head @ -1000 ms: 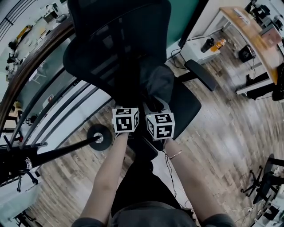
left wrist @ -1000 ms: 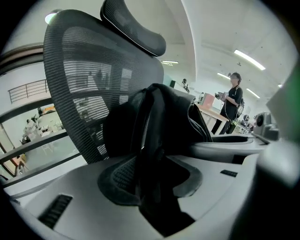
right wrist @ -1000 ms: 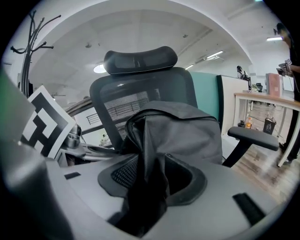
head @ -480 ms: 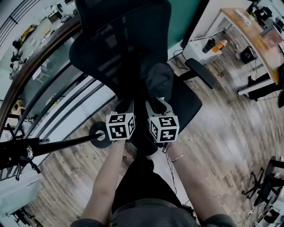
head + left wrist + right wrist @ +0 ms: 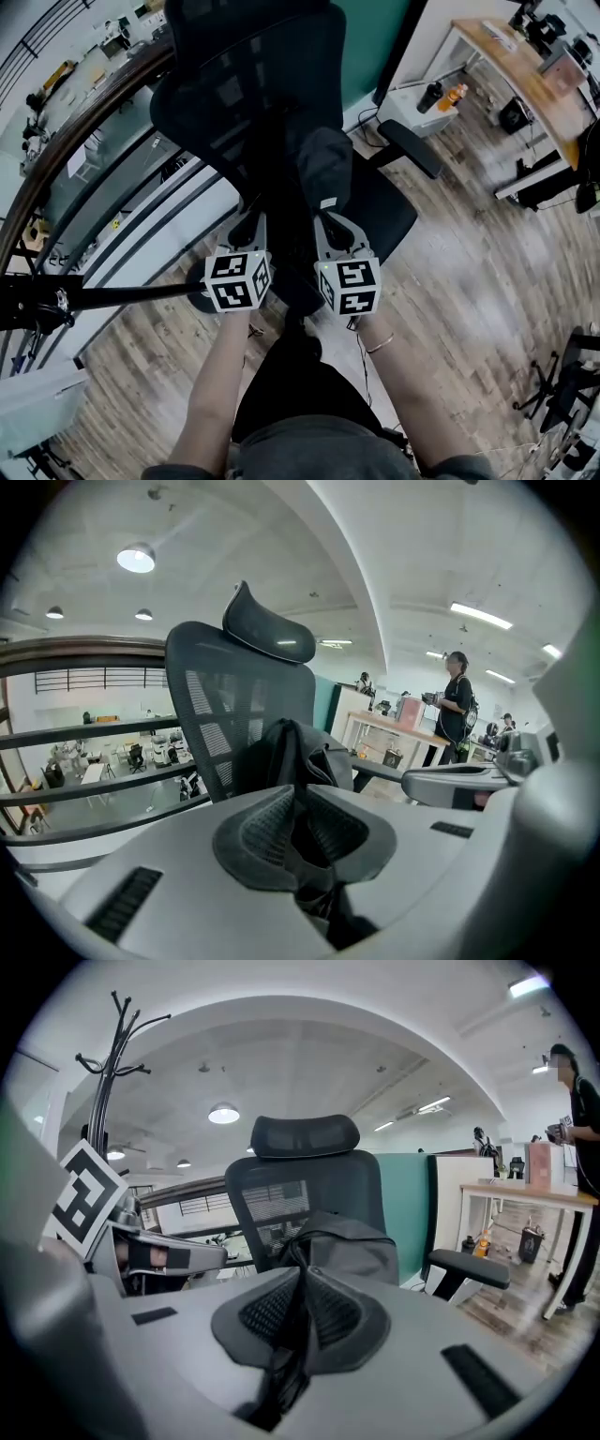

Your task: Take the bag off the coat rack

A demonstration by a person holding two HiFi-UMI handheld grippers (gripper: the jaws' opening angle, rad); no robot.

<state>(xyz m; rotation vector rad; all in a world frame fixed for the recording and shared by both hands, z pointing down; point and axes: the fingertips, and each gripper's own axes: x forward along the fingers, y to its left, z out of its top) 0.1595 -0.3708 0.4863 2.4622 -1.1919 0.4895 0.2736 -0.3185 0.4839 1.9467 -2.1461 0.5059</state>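
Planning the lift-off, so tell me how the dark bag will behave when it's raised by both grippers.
Likely floppy: the bag slumps in soft folds before the chair. Probably light, looking collapsed rather than stuffed. Its fabric sits between the jaws of the left gripper and right gripper, which have just been closing; it may sag between them.

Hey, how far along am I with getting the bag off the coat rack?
Done: the bag is over by the office chair, apart from the coat rack. In hand: the left hand-held gripper and right hand-held gripper have just been closing, each pinching its black fabric. Left: probably only setting it down.
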